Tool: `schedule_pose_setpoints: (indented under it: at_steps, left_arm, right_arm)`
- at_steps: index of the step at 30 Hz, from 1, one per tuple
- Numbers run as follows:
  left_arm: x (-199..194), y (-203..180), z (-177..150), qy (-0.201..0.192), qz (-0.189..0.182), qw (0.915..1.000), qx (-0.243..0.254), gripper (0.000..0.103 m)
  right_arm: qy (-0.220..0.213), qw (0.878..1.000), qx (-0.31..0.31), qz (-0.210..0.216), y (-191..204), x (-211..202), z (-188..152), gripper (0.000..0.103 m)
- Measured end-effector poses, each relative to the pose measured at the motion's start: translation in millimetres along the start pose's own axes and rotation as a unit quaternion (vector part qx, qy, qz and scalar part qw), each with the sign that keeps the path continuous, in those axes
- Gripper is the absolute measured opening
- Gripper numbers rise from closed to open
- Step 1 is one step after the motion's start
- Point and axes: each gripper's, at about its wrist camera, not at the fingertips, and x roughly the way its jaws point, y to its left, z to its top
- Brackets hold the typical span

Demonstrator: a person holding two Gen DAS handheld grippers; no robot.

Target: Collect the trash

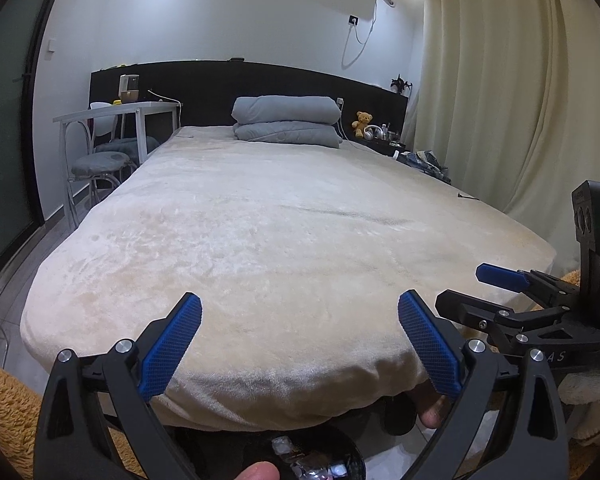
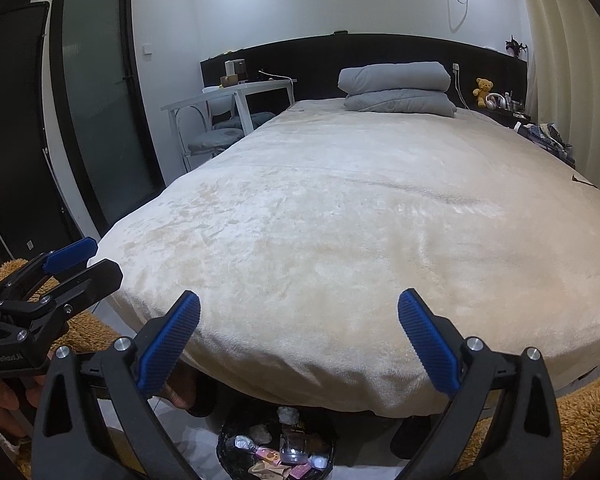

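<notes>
Item: left tongs (image 1: 300, 344) and right tongs (image 2: 299, 342). Both spread wide and released, nothing between the blue pads (image 2: 172, 344); we hold them side by side, aimed over the foot of the bed.

Item: trash bin (image 2: 228, 436), a dark round container on the floor just below and between our tongs. It holds crumpled wrappers, pink packets and what looks like a clear cup (image 2: 292, 446). In the left wrist view only its top edge (image 1: 352, 456) shows, with some foil scraps inside.

Item: bed (image 2: 360, 220), covered in a cream plush blanket, stretching ahead of both tongs. We see no loose trash on it, except a small dark scrap (image 2: 580, 180) far ahead to the right, near the edge; what it is we cannot tell.

Step, as we judge it: a deposit seems done and the tongs stand free. Next move calls for finding any remaining piece, perhaps that scrap, and reaching across the bed.

Surroundings: folded grey duvet (image 1: 286, 124) at the headboard, teddy bear (image 1: 363, 120) beyond it to the right, white table (image 1: 116, 114) and stools far left, curtain (image 1: 500, 80) far right. Nothing blocks the reach but the bed's breadth.
</notes>
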Motion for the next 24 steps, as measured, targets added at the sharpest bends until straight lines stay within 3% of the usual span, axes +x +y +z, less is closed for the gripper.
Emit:
schedule_pose_setpoints:
  at_steps: [24]
  left_arm:
    - [-6.5,-3.5,1.1,-0.021,0.012,0.9996,0.016,0.097]
  right_arm:
    - [-0.004,1.000,0.000,-0.005,-0.8,-1.4,0.2,0.098]
